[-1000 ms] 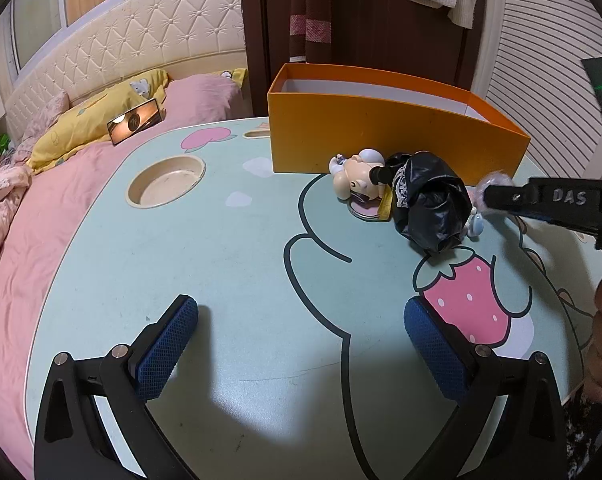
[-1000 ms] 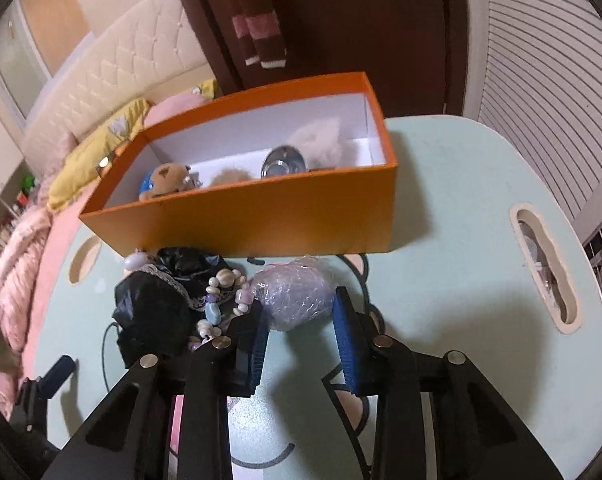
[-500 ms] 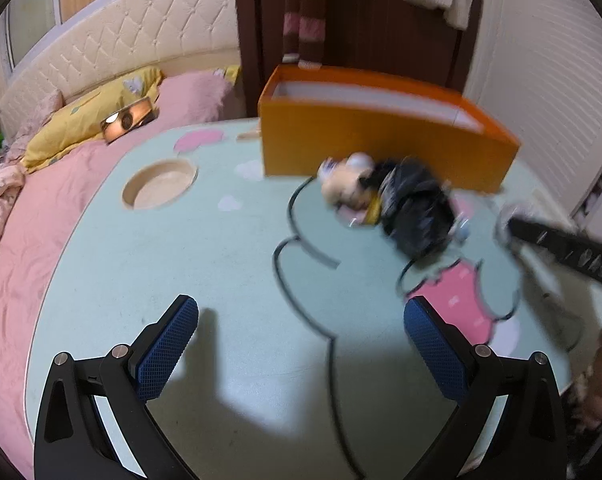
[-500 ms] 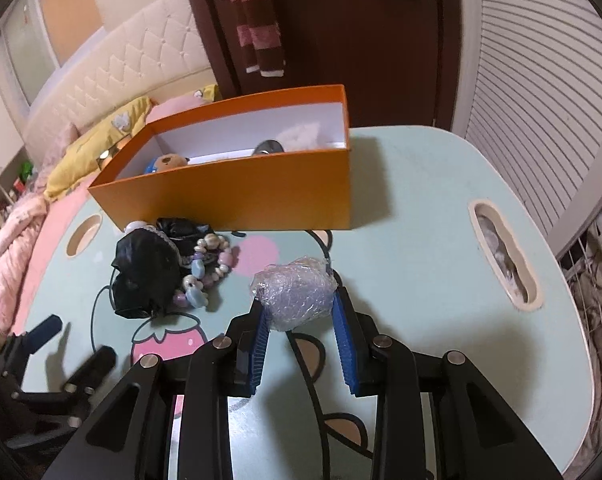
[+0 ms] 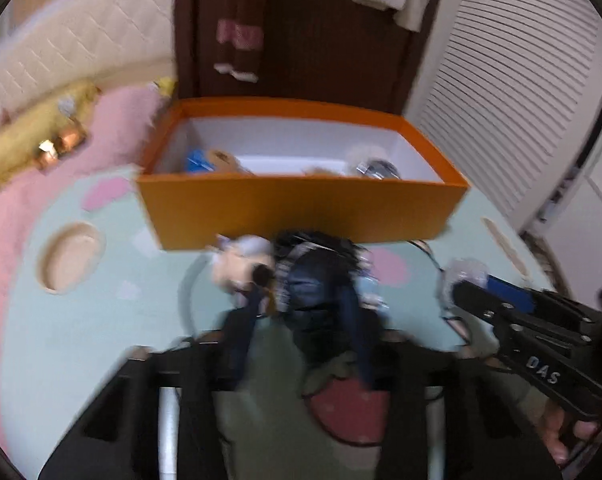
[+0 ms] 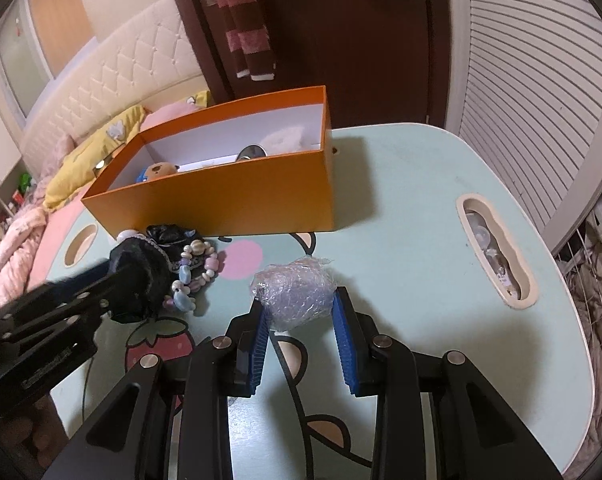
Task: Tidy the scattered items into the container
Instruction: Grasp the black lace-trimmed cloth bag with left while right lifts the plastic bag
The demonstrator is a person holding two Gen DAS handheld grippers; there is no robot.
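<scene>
The left-wrist view is motion-blurred. At the left of the mint-green cartoon table [image 5: 101, 320] there is a round recessed cup holder [image 5: 70, 257]. The orange box [image 5: 301, 208] stands at the back of the table, open-topped, with a small bear toy [image 6: 156, 171] at its left end and a shiny metal object [image 6: 252, 153] toward its right. Just in front of the box lies a pale figurine [image 5: 241, 264] touching a crumpled black pouch [image 5: 321, 280]. The left gripper [image 5: 301, 312] has its blue-padded fingers on either side of the pouch; through the blur it cannot be told whether the jaws are pressing it or merely spread around it. In the right-wrist view that gripper's black frame overlaps the pouch, and its fingertips are hidden behind the fabric. A string of pastel beads [image 6: 197, 268] lies against the pouch's right side, near a pink dot printed on the table.

Further right, the right gripper [image 6: 301, 316] has its jaws pinching a ball of clear crumpled plastic wrap [image 6: 295, 298] between blue ribbed pads [image 6: 343, 340]; the ball is well short of the box. White letters "DAS" are legible on the right gripper's black body in the left-wrist view. At the table's right edge there is an elongated recessed slot [image 6: 497, 252] with small clutter in it.
</scene>
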